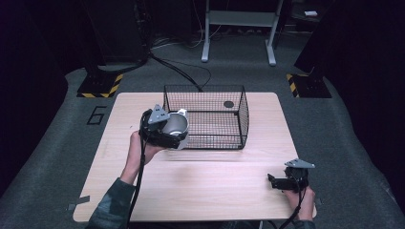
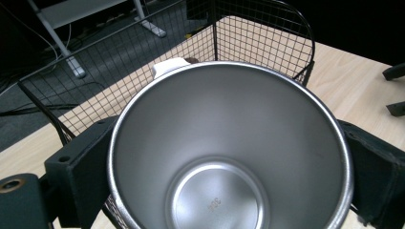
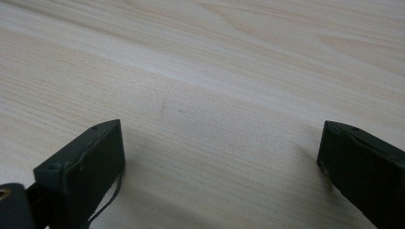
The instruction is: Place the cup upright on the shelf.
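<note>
- The high view looked forward and down over the whole wooden table (image 1: 200, 191) from the person's side.
- The left gripper view sat close above a steel cup (image 2: 229, 152), facing the wire basket (image 2: 267, 38), which the high view shared.
- The right gripper view skimmed the tabletop, very near.

wooden table (image 1: 200, 186) | grey carpet floor (image 1: 43, 157) | hazard-striped bases (image 1: 101, 86)

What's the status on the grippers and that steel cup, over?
Left gripper shut on steel cup, at wire basket left wall. Right gripper open, low over table. Nothing blocking.
</note>
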`<state>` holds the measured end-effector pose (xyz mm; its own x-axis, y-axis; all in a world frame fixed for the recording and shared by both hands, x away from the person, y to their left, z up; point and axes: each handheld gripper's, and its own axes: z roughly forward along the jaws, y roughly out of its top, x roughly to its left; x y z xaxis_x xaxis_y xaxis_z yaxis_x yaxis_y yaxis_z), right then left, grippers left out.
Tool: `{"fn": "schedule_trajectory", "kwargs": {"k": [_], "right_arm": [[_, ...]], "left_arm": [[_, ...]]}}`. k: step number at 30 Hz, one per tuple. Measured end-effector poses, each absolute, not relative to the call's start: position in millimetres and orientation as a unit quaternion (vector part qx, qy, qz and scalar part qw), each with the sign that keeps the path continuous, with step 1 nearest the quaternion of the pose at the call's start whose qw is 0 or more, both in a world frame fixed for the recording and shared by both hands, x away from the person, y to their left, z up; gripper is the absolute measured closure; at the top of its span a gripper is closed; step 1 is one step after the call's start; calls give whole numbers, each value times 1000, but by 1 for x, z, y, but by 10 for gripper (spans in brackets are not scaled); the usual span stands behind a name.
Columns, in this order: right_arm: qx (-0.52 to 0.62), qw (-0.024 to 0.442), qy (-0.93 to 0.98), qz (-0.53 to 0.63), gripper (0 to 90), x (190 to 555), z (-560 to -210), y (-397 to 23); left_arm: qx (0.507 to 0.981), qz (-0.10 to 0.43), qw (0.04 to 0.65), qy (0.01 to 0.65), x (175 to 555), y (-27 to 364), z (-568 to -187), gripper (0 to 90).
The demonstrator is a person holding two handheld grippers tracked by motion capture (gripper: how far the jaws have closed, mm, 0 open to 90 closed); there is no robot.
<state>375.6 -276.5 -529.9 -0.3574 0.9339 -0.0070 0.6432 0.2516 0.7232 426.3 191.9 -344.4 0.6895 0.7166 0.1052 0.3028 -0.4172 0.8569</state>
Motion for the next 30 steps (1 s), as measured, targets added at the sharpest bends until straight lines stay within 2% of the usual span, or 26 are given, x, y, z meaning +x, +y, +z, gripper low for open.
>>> {"fn": "schedule_trajectory", "kwargs": {"k": [30], "right_arm": [[519, 226, 759, 322, 20, 376, -530, -276]], "left_arm": [[817, 233, 426, 313, 485, 156, -333, 61]]}}
